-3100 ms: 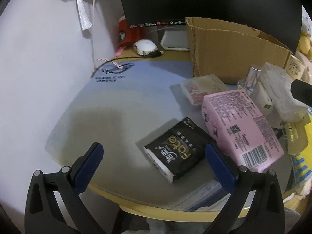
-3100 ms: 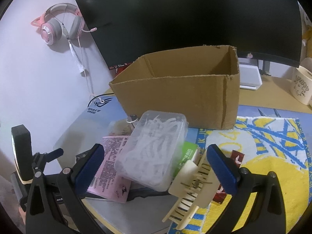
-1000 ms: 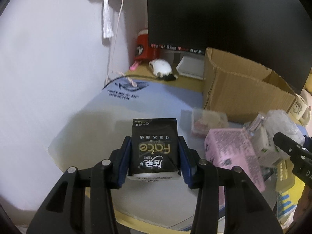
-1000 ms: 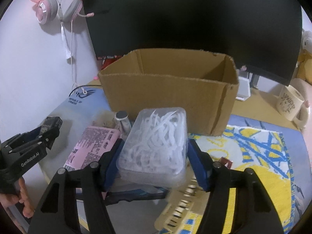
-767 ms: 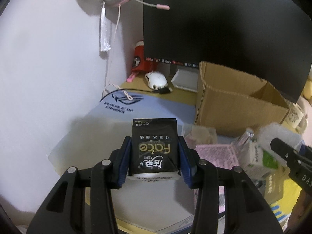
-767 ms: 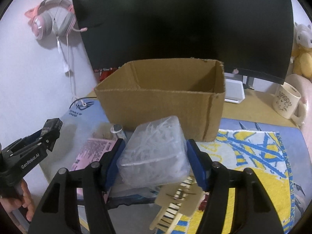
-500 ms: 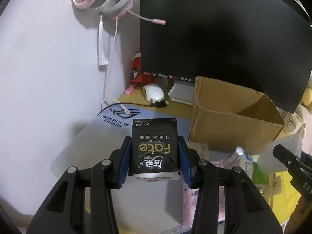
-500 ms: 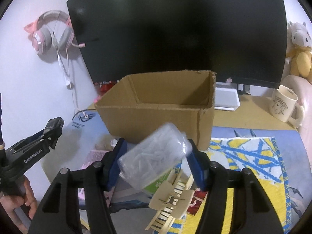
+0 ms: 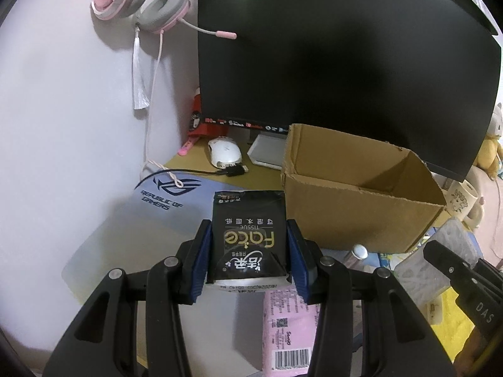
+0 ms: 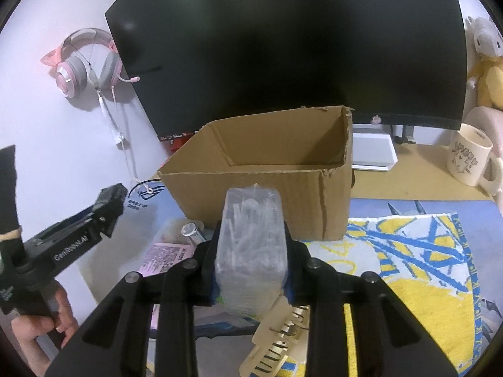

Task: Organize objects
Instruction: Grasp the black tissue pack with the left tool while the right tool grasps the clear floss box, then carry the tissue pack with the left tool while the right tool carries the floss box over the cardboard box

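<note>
An open, rough-edged cardboard box [image 10: 267, 182] sits on the bench before the black monitor [image 10: 292, 47]. The left hand-held gripper [image 9: 248, 264] grips a glossy black tissue pack [image 9: 249, 235], lengthwise away, above the bench's left edge. The right hand-held gripper [image 10: 251, 267], jaws closing, pinches a clear plastic container [image 10: 251, 245] standing on edge, just short of the box.

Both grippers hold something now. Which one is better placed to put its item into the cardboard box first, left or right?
Probably the right gripper. Its clear plastic box, with jaws closing on it, sits directly before the open cardboard box. The left gripper holds the black tissue pack beside the box's left wall.
</note>
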Available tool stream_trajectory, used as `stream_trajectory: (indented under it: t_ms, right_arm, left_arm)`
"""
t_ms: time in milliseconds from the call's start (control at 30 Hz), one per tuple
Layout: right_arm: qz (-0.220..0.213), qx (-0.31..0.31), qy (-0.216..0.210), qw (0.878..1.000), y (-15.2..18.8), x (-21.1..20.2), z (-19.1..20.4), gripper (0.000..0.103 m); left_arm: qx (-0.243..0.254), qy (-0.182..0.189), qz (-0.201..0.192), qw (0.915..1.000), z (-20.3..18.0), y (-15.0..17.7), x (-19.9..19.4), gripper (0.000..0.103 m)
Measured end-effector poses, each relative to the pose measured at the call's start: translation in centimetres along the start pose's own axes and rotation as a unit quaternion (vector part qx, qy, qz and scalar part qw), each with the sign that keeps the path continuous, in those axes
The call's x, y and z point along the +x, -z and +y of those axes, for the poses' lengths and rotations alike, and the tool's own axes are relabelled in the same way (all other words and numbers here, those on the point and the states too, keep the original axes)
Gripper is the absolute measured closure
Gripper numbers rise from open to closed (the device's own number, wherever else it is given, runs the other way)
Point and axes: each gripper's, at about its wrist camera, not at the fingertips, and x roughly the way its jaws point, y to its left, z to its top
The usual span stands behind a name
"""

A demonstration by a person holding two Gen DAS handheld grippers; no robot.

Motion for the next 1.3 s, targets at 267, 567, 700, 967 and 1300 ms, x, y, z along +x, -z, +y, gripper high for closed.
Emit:
stream_trajectory:
  t_ms: [267,567,700,967,1300]
  right_arm:
    - [0.03,-0.025,0.023,0.999,1.2,1.6,0.9,0.07]
    - [-0.007,-0.02,0.02,1.0,-1.2,-0.1,1.1,0.07]
    - [-0.018,-0.024,0.025,0.999,-2.9,-0.5,0.9,0.07]
    - [-0.051,-0.016,0.032,0.998,-6.7,-2.0,0.1,0.07]
    - [-0.045,0.002,0.047,0.998,-9.0,-0.7,-0.9,0.07]
  left_arm:
    - [-0.011,0.016,-0.007,0.9998,0.3,0.4,-0.3,0.059]
    - [-0.017,0.023,-0.03,0.9991,0.3,-1.1,-1.5,0.059]
    - [-0.015,0.017,-0.044,0.9987,0.0,-2.3,-2.0,0.059]
    - [-0.003,0.022,-0.058,0.998,-1.6,-5.6,-2.1,0.059]
    - [0.012,0.042,-0.064,0.997,-4.2,-8.2,-1.6,0.059]
